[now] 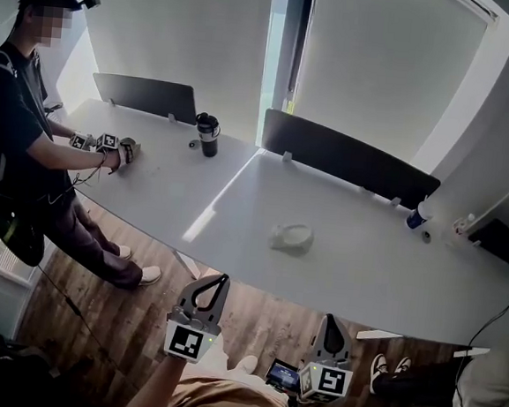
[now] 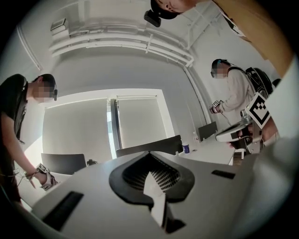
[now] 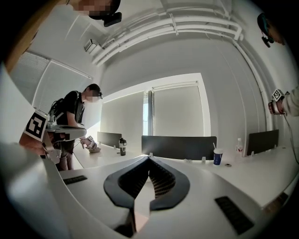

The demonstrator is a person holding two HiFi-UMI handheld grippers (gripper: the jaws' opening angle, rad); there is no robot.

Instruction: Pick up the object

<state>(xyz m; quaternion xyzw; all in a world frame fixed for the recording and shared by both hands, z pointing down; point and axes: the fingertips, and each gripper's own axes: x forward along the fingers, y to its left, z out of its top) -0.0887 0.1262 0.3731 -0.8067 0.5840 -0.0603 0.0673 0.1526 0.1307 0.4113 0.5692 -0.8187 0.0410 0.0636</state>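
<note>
Left gripper, right gripper pressed together, empty; pale rounded lump on smooth white table.

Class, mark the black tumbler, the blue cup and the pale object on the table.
black tumbler (image 1: 207, 137), head view, middle of its body.
blue cup (image 3: 217, 158), right gripper view, its side.
pale object (image 1: 291, 238), head view, its middle.

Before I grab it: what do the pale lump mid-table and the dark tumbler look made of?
The pale lump seems soft, maybe cloth or crumpled plastic: matte, with uneven, slumped edges; too small to be sure. The dark tumbler is probably hard plastic or coated metal: faint sheen, straight rigid sides.
</note>
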